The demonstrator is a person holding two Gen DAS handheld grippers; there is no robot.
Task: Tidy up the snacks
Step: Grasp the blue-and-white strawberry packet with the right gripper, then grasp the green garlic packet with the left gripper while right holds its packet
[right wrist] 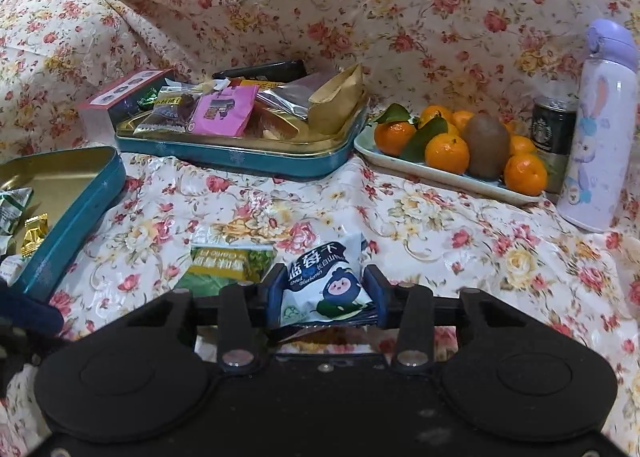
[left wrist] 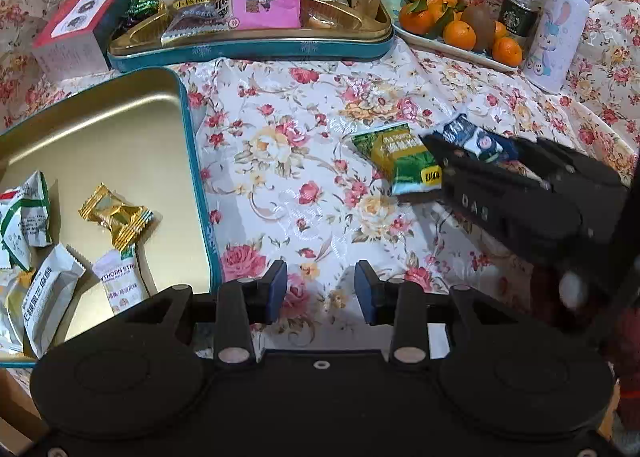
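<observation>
Floral cloth (right wrist: 440,225) covers everything; far back sits your full teal tin (right wrist: 240,153) heaped with snacks, the gold-lined tin lid (left wrist: 120,129) at left holds a few packets. Your right gripper (right wrist: 326,291) is clamped on the blueberry packet (right wrist: 324,281), just beside the green packet (left wrist: 404,161) lying on the cloth. Your left gripper (left wrist: 321,289) has jaws apart, nothing between.

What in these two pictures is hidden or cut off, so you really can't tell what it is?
- Starbucks can, right wrist view: partly behind the fruit tray and purple bottle.
- Green packet, same view: lower part behind the right gripper, which holds the blueberry packet.
- White packets in the open tin, left wrist view: cut off by the left edge.
</observation>
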